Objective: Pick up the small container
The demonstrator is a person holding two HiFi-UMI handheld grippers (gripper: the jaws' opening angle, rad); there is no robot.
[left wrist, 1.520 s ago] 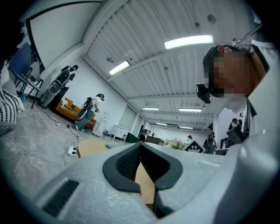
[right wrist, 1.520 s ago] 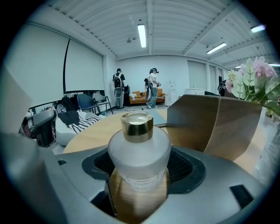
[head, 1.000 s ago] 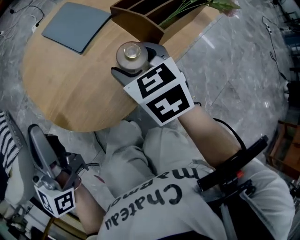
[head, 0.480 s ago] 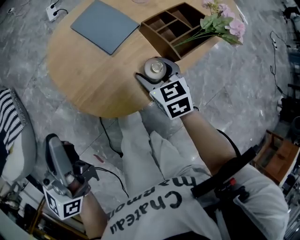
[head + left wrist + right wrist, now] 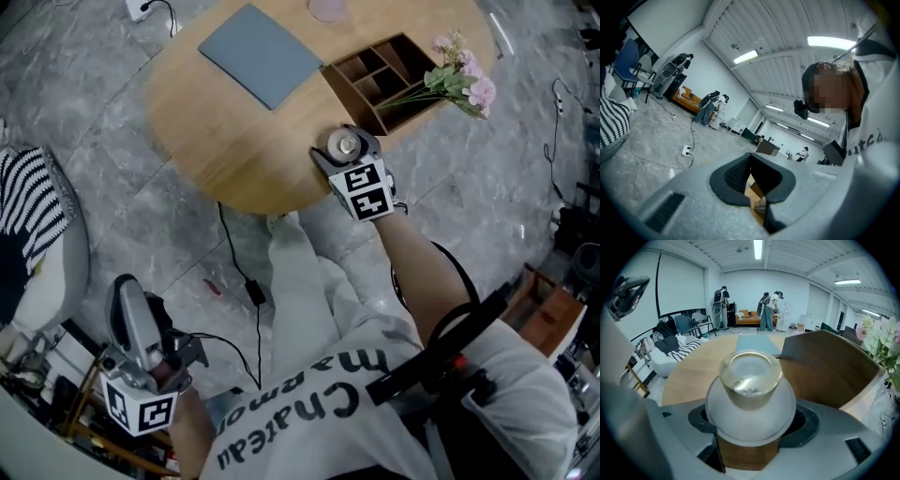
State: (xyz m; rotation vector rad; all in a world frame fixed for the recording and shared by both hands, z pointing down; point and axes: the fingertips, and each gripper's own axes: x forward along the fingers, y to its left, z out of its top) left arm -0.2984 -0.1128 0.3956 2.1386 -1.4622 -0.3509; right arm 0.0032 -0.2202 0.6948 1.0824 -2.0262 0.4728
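Observation:
The small container (image 5: 348, 144) is a frosted glass jar with a round body and a short open neck. It sits between the jaws of my right gripper (image 5: 344, 150), which is shut on it near the front edge of the round wooden table (image 5: 216, 131). In the right gripper view the small container (image 5: 750, 394) fills the middle, upright, with both dark pads pressed on its body. My left gripper (image 5: 127, 292) hangs low at my left side over the floor. In the left gripper view its jaws (image 5: 752, 180) are closed together on nothing.
A wooden organizer (image 5: 384, 80) with several compartments stands just behind the container, with pink flowers (image 5: 464, 80) lying across it. A blue-grey mat (image 5: 262, 54) and a pink cup (image 5: 326, 7) lie farther back. A cable (image 5: 239, 262) runs over the marble floor; a striped seat (image 5: 33, 202) is at left.
The head view has pulled back, so the table and the right gripper look smaller and farther. The right gripper stays shut on the container. The left gripper stays low.

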